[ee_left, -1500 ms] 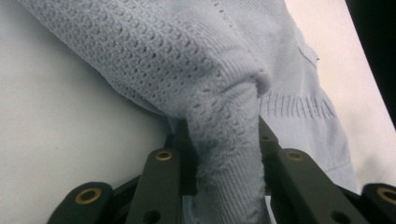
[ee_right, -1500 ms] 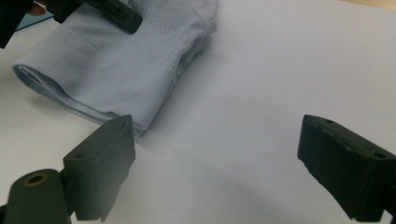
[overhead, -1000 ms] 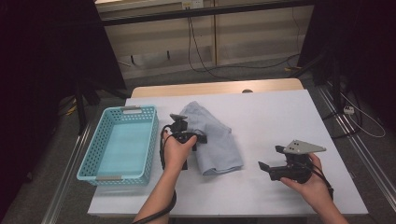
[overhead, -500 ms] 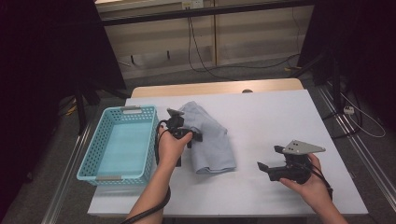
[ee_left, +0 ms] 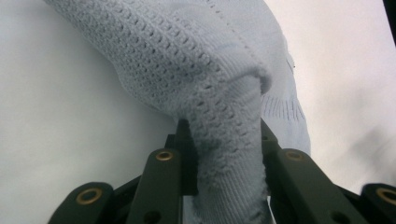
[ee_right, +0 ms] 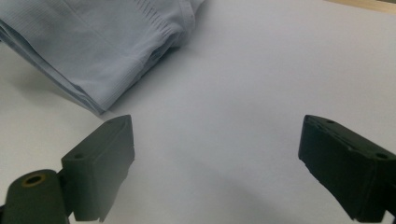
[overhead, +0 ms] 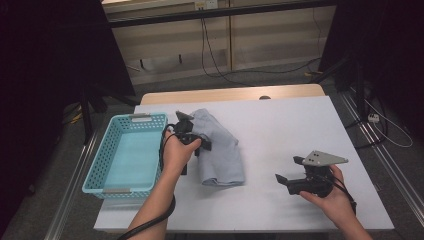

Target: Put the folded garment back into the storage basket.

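Folded light-blue knit garment (overhead: 220,147) is lying centre-left of the high view on the white surface (overhead: 280,125), just right of the teal basket (overhead: 127,155). Soft, light, floppy: it's going to sag and unfold, so grab a bunched edge. Left gripper (overhead: 192,142) is clamping a knit fold (ee_left: 229,140); pad contact is hidden by cloth. Right gripper (overhead: 290,177) is sitting wide open, lower right, holding nothing

A folded cloth (overhead: 220,147) lay mid-table (overhead: 280,125), a basket (overhead: 127,155) just to its left; the left gripper (overhead: 192,142) sat between them, the right gripper (overhead: 290,177) well apart, rightward
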